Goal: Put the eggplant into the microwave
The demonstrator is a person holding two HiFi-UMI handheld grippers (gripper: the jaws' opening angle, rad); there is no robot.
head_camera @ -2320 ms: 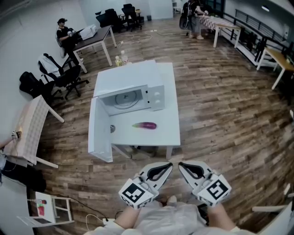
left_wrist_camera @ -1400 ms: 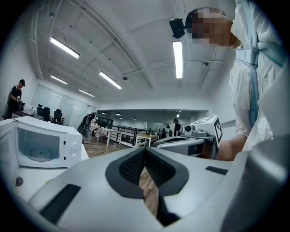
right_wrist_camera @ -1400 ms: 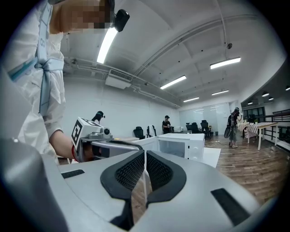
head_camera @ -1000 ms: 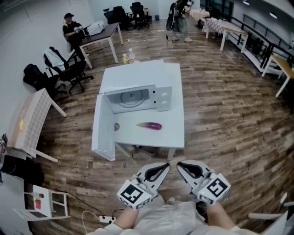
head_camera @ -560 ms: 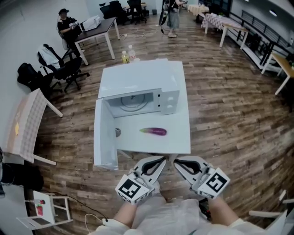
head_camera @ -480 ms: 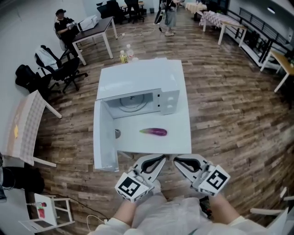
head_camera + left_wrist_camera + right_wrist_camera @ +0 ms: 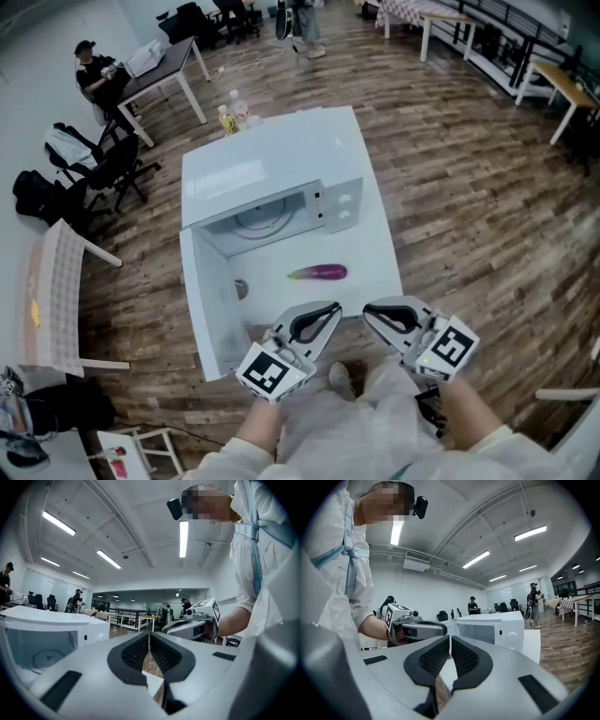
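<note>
My left claw (image 7: 334, 308) and right claw (image 7: 367, 312) are both shut, empty. The eggplant (image 7: 319, 273) lies on the bench (image 7: 377, 267) before the open microwave (image 7: 333, 199), just ahead of me, long axis crosswise. I judge the left claw slightly nearer.

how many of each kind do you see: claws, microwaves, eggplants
claws: 2 (left claw, right claw)
microwave: 1
eggplant: 1
total: 4
</note>
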